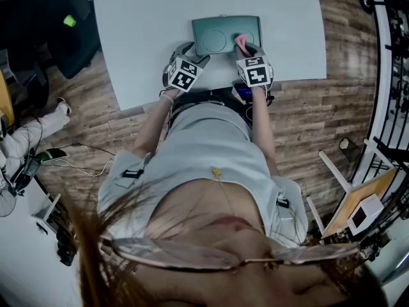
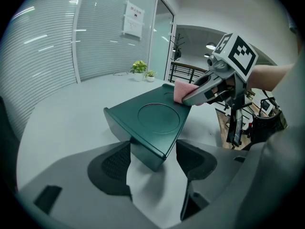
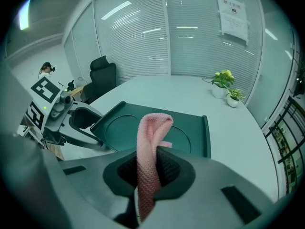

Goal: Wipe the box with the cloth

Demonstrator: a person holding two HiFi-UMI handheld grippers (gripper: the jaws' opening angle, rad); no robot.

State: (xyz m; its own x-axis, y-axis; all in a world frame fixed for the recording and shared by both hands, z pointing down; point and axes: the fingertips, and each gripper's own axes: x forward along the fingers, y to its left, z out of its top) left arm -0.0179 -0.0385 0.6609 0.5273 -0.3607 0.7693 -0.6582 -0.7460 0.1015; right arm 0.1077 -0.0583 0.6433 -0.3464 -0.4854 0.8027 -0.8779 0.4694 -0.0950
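the pink cloth is nubbly knit, the dark green box smooth matt plastic.

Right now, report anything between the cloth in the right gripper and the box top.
Nothing visible does. The cloth in the right gripper sits directly at the top of the box; the left gripper holds a near corner, aside.

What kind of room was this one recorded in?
Probably an office or meeting room: a large pale table, a black office chair, slatted blinds along the walls and small potted plants on the table.
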